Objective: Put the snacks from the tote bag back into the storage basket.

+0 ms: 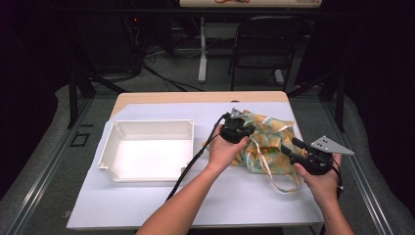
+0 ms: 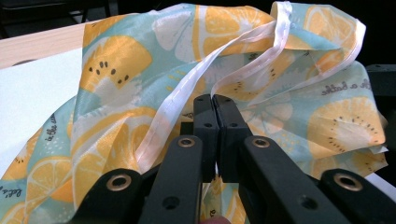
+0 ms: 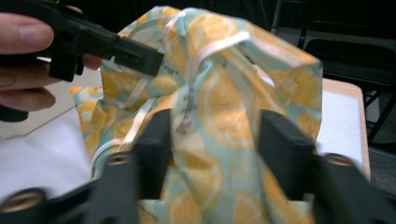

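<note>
**Ana:** Citrus-print fabric, folks: the tote bag (image 1: 264, 144) sits crumpled on the white sheet (image 1: 235, 196) at three o'clock from the white tray (image 1: 147, 149). Left gripper (image 2: 215, 100) has its jaws clenched; whether they pinch the white strap (image 2: 224, 56), I can't tell.

**Ben:** Right gripper (image 3: 212, 135)?

**Ana:** Jaws parted, fabric bunched between them, not squeezed. I'd call it early going: tray empty, bag unopened and unmoved, everything left to do.

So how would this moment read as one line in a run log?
left gripper: shut on fruit-print bag | right gripper: open around bag fold | white tray: left of bag, empty | stage: handling bag
</note>
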Demonstrator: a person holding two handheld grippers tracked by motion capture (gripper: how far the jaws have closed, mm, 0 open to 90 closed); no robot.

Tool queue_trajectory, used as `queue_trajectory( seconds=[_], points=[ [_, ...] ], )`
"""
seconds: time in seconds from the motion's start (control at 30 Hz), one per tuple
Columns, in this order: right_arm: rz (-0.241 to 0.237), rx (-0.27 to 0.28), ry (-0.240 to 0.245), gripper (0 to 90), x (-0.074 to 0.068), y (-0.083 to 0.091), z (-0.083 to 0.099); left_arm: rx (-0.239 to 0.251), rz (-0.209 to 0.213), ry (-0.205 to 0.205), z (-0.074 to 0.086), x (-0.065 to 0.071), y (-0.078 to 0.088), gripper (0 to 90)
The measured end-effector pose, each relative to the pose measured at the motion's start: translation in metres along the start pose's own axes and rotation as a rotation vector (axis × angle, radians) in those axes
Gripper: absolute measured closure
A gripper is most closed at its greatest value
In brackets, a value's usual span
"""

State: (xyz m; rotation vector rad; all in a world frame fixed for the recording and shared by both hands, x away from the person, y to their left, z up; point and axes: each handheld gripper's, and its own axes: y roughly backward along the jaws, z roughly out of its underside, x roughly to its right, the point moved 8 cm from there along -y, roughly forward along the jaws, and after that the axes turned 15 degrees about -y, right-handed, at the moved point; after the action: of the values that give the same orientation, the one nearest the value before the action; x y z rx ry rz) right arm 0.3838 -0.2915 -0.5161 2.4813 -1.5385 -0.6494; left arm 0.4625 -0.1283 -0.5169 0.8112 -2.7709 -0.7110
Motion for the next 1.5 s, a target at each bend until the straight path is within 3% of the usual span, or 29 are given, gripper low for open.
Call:
queue_trajectory(
  seconds=[0.07, 0.17, 0.23, 0.3, 0.43, 0.47, 0.53, 0.7, 0.87, 1.0, 1.2, 1.3, 1.5],
  points=[
    [0.026, -0.016, 0.014, 26.6, 0.001, -0.001, 0.004, 0.0, 0.004, -0.005, 0.0, 0.001, 0.0, 89.0],
    [0.077, -0.051, 0.065, 21.8, 0.0, -0.007, 0.012, 0.005, 0.01, -0.003, -0.001, 0.003, 0.001, 88.9],
    [0.125, -0.053, 0.112, 30.6, 0.0, -0.01, 0.015, 0.004, 0.014, -0.005, -0.002, 0.004, 0.002, 88.9],
    [0.16, -0.04, 0.141, 49.2, 0.001, -0.009, 0.014, 0.002, 0.017, -0.011, -0.001, 0.005, 0.002, 88.9],
    [0.123, 0.028, 0.098, 74.6, 0.0, -0.001, 0.001, 0.006, 0.01, -0.017, -0.001, 0.004, 0.003, 88.8],
    [0.114, 0.035, 0.084, 82.4, 0.002, -0.001, -0.003, 0.001, 0.01, -0.022, 0.0, 0.003, 0.003, 88.8],
    [0.106, 0.028, 0.065, 89.4, 0.005, -0.001, -0.007, -0.005, 0.01, -0.021, 0.0, 0.003, 0.003, 88.9],
    [0.079, 0.017, 0.013, 90.0, 0.012, -0.012, -0.019, -0.03, -0.008, -0.035, 0.005, 0.001, -0.002, 88.9],
    [0.119, 0.0, -0.006, 90.0, 0.024, -0.025, -0.029, -0.051, -0.016, -0.023, 0.01, 0.0, -0.008, 88.9],
    [0.149, -0.055, -0.027, 90.0, 0.037, -0.038, -0.032, -0.067, -0.023, -0.011, 0.014, -0.001, -0.013, 88.8],
    [0.155, -0.137, -0.126, 90.0, 0.061, -0.054, -0.013, -0.104, -0.033, 0.001, 0.025, -0.002, -0.021, 88.6],
    [0.157, -0.152, -0.166, 90.0, 0.067, -0.059, -0.003, -0.133, -0.04, 0.0, 0.032, -0.001, -0.024, 88.6],
    [0.184, -0.238, -0.235, 90.0, 0.081, -0.066, 0.03, -0.204, -0.057, 0.044, 0.056, -0.003, -0.034, 88.7]
  ],
)
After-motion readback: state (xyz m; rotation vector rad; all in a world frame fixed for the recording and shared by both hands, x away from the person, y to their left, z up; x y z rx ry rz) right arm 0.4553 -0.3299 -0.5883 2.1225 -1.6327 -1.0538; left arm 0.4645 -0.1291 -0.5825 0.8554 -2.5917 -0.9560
